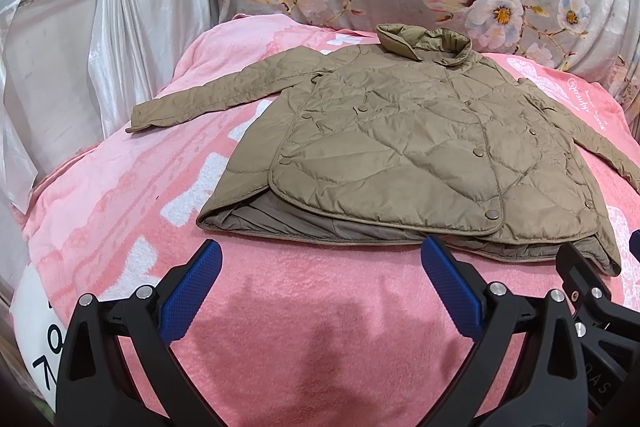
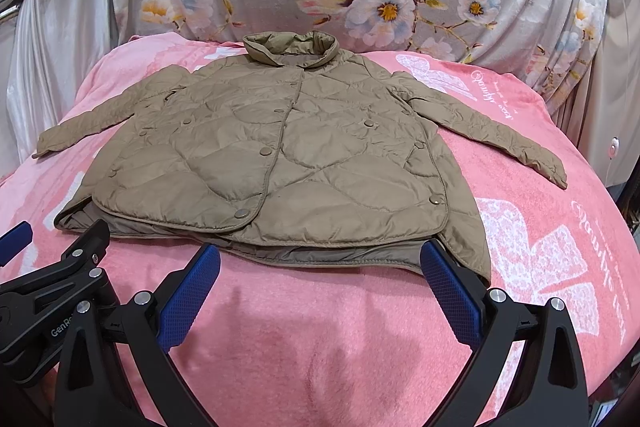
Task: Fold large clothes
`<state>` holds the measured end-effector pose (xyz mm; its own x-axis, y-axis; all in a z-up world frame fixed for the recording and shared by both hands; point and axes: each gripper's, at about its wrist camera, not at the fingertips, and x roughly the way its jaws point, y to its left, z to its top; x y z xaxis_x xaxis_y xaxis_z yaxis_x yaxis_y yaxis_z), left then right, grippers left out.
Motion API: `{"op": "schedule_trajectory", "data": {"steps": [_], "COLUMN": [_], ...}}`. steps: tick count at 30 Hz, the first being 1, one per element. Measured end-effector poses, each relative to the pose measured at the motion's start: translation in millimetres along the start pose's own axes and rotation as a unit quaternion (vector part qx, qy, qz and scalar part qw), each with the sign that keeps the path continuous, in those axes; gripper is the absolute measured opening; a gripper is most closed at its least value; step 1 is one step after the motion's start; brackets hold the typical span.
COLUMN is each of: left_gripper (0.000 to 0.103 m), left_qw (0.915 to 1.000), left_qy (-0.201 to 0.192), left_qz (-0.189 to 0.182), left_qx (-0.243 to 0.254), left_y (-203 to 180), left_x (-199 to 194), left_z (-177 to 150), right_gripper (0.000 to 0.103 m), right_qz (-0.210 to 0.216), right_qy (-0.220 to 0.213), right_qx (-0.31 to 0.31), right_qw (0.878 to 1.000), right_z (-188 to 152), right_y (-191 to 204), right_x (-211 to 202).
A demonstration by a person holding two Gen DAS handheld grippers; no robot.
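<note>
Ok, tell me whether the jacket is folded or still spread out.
Spread out. The jacket lies flat, front up, on the pink blanket, both sleeves stretched out to the sides, collar at the far end. No fold made yet.

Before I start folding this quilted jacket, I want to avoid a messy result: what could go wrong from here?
1. The jacket is puffy and looks slick, so a fold may spring open or slide.
2. The front panel's hem lies short of the back hem; pinching there with the right gripper or left gripper may catch one layer only.
3. Both sleeves lie spread out and could drag the pink blanket into wrinkles.
</note>
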<state>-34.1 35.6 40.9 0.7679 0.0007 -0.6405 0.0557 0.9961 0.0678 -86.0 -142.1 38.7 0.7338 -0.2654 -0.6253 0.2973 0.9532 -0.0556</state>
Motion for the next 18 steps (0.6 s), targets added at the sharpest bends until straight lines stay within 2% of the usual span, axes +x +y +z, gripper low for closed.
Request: {"op": "schedule_trajectory", "data": {"steps": [18], "left_gripper": [0.097], "left_qw": [1.0], "left_qy": [0.001], "left_qz": [0.001], "left_qx": [0.0], "left_y": [1.4], "left_x": [-0.2], "left_z": [-0.7], "right_gripper": [0.098], "right_qz": [0.001], "right_qy": [0.0], "right_qx": [0.0], "right_qw": [1.0], "right_z": [-1.0], "right_y": [0.9], "right_x": [-1.6]}}
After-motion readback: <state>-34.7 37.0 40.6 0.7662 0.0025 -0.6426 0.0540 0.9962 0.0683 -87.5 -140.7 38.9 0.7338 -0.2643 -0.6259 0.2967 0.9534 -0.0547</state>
